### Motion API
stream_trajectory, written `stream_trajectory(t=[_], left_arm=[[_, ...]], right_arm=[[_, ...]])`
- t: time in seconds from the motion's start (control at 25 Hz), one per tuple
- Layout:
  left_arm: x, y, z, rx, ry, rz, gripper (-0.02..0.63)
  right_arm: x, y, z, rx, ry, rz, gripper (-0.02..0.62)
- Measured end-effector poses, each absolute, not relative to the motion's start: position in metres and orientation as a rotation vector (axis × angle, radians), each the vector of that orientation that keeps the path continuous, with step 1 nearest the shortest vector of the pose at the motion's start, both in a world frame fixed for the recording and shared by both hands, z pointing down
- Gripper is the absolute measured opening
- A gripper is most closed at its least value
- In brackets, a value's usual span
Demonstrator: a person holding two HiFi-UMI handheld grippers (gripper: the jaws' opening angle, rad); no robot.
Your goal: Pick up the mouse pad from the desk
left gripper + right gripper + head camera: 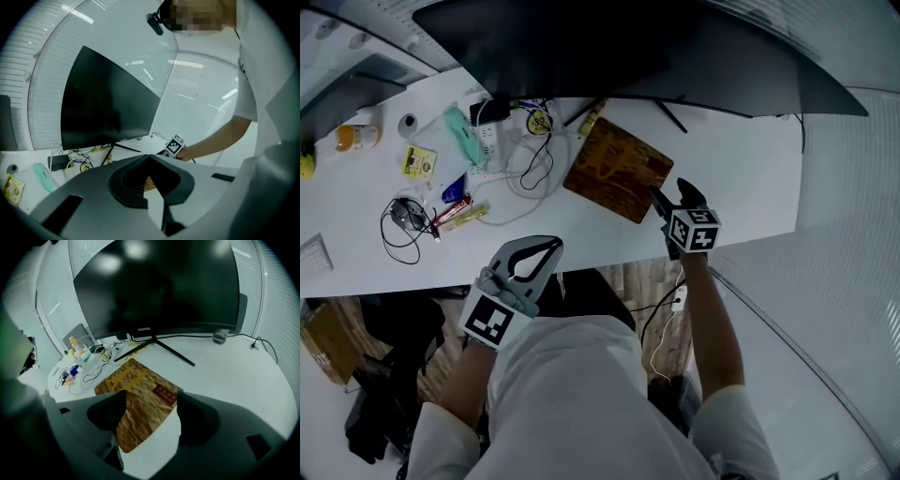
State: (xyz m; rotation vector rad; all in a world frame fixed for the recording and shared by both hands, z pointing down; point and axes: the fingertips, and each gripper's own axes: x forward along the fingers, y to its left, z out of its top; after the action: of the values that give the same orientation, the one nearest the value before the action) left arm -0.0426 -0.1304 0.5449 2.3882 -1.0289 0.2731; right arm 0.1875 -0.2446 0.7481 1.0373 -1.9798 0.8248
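The brown patterned mouse pad (617,169) lies flat on the white desk (741,159) in front of the monitor stand, one corner pointing toward the desk's front edge. My right gripper (672,195) hovers at the pad's right corner, open. In the right gripper view its jaws stand wide apart over the pad (136,390), the right gripper (151,404) not touching it. My left gripper (551,246) hangs over the desk's front edge, left of the pad, tips together and empty. In the left gripper view the left gripper (149,157) is shut, with a sliver of the pad (149,183) showing through its gap.
A large dark curved monitor (628,47) stands at the back, its stand legs (176,352) beside the pad. Left of the pad lie white cables (530,159), a teal object (461,131), a yellow packet (419,161), a black coiled cable (405,217) and an orange bottle (352,138).
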Motion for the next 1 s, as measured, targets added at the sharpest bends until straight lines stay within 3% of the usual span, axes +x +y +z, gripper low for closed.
stream_trajectory(t=[0.52, 1.0], left_arm=[[-0.075, -0.128, 0.574, 2.281, -1.06, 0.296, 0.017], [-0.087, -0.126, 0.582, 2.276, -1.035, 0.296, 0.017]], right_arm=[[0.199, -0.282, 0.82, 0.97, -1.796, 0.78, 0.357], [0.198, -0.28, 0.817, 0.948, -1.765, 0.747, 0.335]])
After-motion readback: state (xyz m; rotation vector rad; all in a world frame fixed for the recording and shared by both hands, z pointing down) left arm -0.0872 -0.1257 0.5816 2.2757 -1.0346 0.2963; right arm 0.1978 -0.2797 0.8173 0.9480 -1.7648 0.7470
